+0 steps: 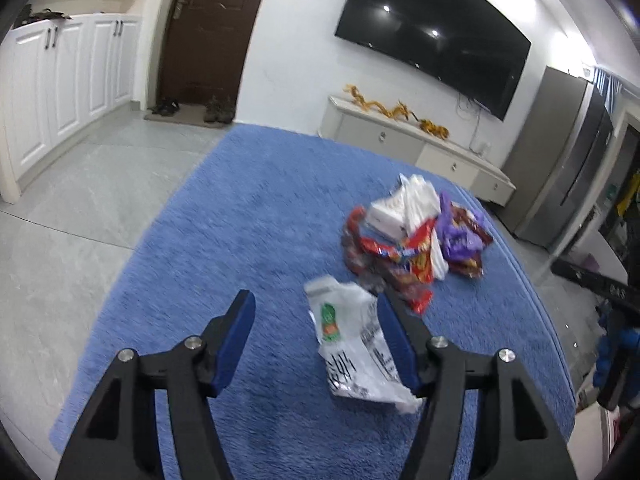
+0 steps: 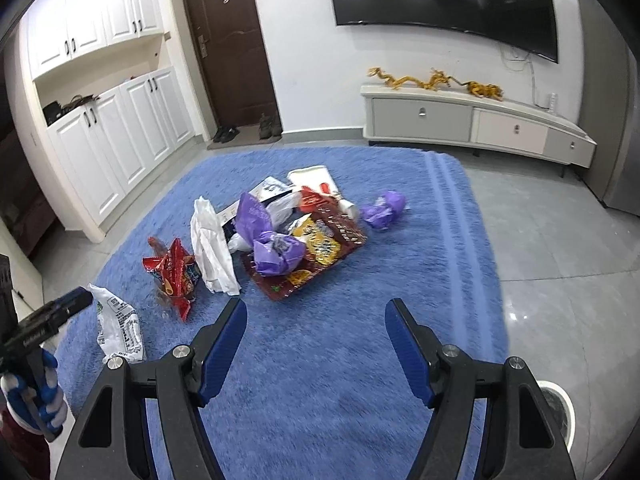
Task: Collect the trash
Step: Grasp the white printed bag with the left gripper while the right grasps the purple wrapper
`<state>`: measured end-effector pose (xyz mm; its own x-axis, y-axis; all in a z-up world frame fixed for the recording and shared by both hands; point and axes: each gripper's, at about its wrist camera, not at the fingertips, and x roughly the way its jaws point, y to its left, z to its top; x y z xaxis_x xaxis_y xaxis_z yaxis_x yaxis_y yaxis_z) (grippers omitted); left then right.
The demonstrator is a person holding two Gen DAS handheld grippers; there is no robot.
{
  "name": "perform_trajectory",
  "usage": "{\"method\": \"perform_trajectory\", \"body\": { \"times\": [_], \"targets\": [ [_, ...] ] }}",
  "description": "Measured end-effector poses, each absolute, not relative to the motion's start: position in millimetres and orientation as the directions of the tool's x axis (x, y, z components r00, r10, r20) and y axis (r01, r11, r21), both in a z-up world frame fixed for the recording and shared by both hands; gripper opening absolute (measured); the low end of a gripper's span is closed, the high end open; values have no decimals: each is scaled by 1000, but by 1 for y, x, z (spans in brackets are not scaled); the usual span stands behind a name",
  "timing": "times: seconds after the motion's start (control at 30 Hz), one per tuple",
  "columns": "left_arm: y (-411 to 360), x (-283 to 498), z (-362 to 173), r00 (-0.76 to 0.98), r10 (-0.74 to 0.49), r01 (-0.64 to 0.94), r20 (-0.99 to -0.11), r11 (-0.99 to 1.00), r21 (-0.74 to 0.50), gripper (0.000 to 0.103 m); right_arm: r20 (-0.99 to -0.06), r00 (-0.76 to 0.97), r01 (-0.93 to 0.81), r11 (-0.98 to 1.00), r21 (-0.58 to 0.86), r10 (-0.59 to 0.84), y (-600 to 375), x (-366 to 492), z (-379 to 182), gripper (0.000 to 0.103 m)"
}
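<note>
Trash is heaped on the rug point(image 2: 360, 320), both grippers held above it with fingers wide.

The left gripper point(image 1: 316, 312) is lowered over a stray white bag point(image 1: 352, 344), seemingly for a first pick; nothing is gripped. The right gripper point(image 2: 316, 316) is held nearer the pile point(image 2: 280, 236): crumpled red, purple and white wrappers, light and easily deformed.

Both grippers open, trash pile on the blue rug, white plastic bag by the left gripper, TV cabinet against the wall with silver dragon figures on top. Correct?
Not quite: the dragon figures on the TV cabinet are gold, not silver, as the right wrist view shows. The rest stands: left gripper and right gripper open, trash pile on the blue rug, white plastic bag by the left gripper.
</note>
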<state>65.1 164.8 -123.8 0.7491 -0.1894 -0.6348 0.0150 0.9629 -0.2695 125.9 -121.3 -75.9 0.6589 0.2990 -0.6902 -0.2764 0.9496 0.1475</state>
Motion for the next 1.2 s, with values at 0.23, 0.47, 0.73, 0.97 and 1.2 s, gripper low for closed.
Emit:
{"method": "perform_trajectory", "body": {
  "times": [0.23,0.47,0.73,0.97,1.2],
  "targets": [
    [150,77,-143,688,-272,68,-673,947,-314,62,-708,613,-353,924,150,349,-92,164,-91,70],
    [143,89,-154,649,-310,80,-694,936,-343,61,-724,578,-387,908,162,376,-62,207,-111,70],
    [143,90,-159,626,-327,77,-708,929,-362,37,-757,545,-351,918,186,361,-60,232,-134,60],
    [142,77,-148,655,-323,84,-683,930,-359,22,-740,559,-356,914,194,374,-71,209,-126,39],
    [138,51,-117,718,-292,109,-632,944,-311,20,-681,615,-370,908,197,398,-90,160,-93,38]
  ]
}}
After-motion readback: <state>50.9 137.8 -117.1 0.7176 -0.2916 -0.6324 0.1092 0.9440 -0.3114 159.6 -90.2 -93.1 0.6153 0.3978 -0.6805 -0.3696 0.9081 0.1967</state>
